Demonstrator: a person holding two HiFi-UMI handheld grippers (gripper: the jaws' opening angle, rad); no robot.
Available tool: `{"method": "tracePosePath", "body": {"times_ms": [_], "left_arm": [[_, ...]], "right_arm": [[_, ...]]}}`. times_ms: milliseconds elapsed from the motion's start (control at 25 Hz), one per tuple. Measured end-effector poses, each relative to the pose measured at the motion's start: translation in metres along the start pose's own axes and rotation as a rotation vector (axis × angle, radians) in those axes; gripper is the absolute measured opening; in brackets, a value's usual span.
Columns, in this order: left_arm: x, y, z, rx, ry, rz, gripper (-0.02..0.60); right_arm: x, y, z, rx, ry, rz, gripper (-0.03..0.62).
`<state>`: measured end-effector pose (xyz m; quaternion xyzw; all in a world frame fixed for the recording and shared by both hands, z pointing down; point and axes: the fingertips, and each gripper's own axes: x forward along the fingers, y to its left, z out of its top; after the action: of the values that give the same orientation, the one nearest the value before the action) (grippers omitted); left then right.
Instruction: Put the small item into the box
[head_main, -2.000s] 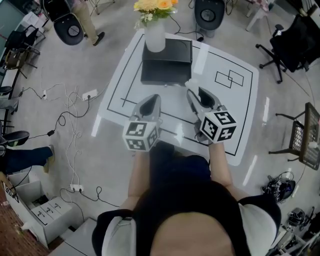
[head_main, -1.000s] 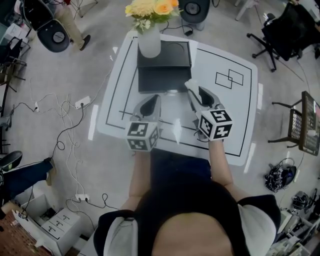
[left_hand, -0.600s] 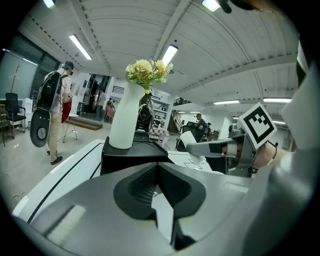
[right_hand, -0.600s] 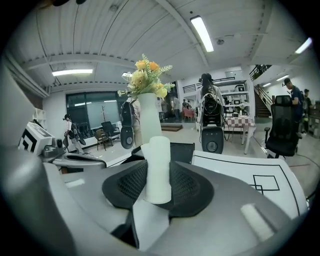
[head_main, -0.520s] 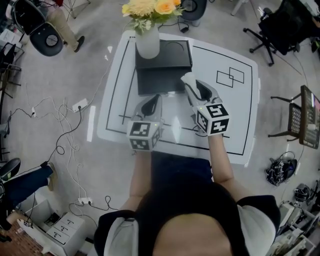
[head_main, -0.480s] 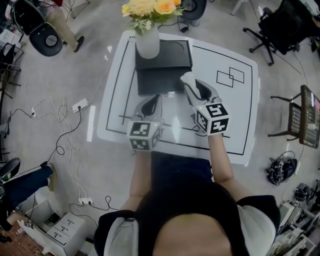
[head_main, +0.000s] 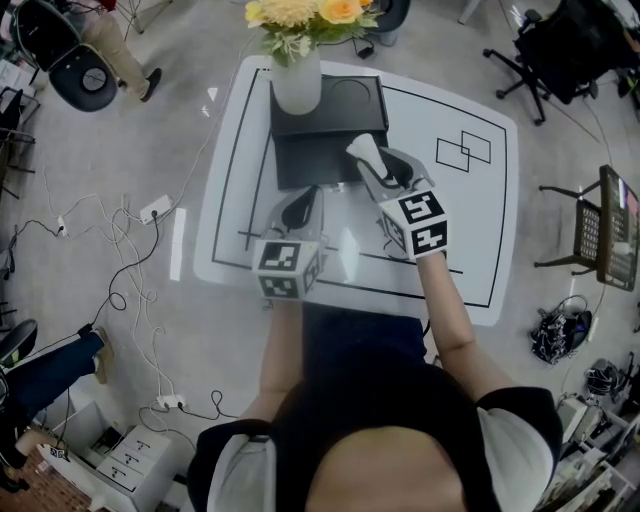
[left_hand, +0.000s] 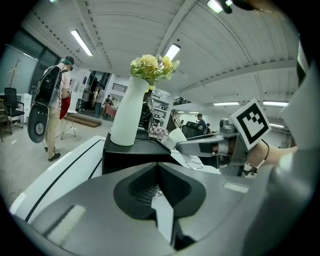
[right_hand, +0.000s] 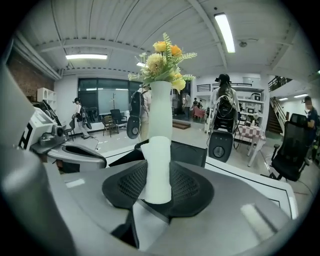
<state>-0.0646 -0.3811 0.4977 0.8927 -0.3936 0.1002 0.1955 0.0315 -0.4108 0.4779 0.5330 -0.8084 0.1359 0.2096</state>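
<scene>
The right gripper (right_hand: 158, 189) clamped the small white item (right_hand: 158, 160) by its lower end, over the black box's (head_main: 318, 160) near right edge. The left gripper (left_hand: 157, 186) was closed on nothing. A slack pinch might tip the item onto the white, black-lined worktop (head_main: 460, 230), and overreaching might knock the 1 vase (head_main: 296, 80). Cables (head_main: 130, 250) and office chairs (head_main: 82, 75) littered the grey floor.

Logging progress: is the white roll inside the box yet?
Out: white roll sits clamped in the right gripper, by the black box.
</scene>
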Motion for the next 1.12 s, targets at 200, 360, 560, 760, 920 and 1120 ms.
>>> {"method": "tracePosePath", "body": {"times_ms": [200, 360, 560, 760, 920, 1120], "left_arm": [[0.002, 0.007, -0.002, -0.016, 0.000, 0.004, 0.009], [0.006, 0.008, -0.006, -0.031, 0.005, 0.004, 0.009], [0.007, 0.012, -0.006, -0.043, 0.006, 0.006, 0.008], [0.007, 0.020, -0.011, -0.057, 0.013, 0.018, 0.009], [0.008, 0.025, -0.016, -0.068, 0.015, 0.031, 0.009], [0.006, 0.028, -0.021, -0.077, 0.021, 0.039, 0.009]], "right_arm": [[0.015, 0.005, -0.003, -0.055, 0.054, 0.029, 0.137], [0.028, 0.008, -0.005, -0.096, 0.087, 0.052, 0.137], [0.045, 0.015, -0.009, -0.156, 0.145, 0.096, 0.137], [0.061, 0.021, -0.017, -0.228, 0.207, 0.145, 0.137], [0.072, 0.020, -0.025, -0.273, 0.259, 0.178, 0.137], [0.084, 0.020, -0.038, -0.288, 0.311, 0.199, 0.137]]}}
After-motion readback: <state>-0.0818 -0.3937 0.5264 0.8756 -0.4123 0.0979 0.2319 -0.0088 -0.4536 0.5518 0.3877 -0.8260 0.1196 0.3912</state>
